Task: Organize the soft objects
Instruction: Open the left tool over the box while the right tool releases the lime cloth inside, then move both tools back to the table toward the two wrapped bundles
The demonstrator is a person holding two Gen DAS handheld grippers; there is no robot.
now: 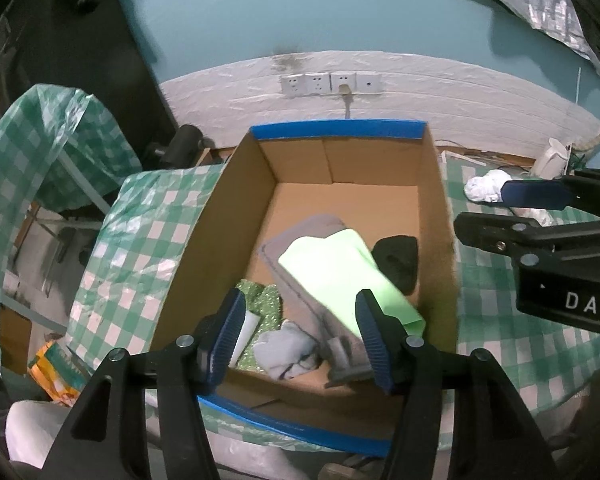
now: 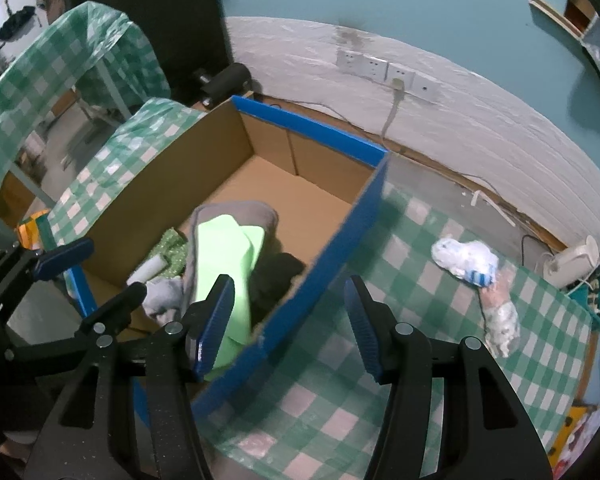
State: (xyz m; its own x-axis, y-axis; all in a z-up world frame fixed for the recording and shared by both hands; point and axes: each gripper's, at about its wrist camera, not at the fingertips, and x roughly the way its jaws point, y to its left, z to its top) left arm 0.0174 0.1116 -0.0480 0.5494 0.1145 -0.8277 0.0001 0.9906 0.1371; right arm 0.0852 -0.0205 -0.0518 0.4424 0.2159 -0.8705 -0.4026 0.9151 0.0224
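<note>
Both tongs empty, pads roughly half apart. Left tongs (image 1: 300,332) hang over the cardboard box (image 1: 240,208); right tongs (image 2: 290,328) straddle its blue-edged wall. Light green cloth (image 1: 340,276) lies inside on a grey cloth (image 1: 300,240), beside a black item (image 1: 398,258). White bundle (image 2: 464,260) remains on the checked counter (image 2: 400,240), well apart from the box. Judgement: next pick is the bundle; lift clear of the wall first, then approach from above.

Light was dim and bluish; fisheye bending curved the edges into black corners, mild blur softened everything, and the green cloth (image 1: 336,276) glared pale.
</note>
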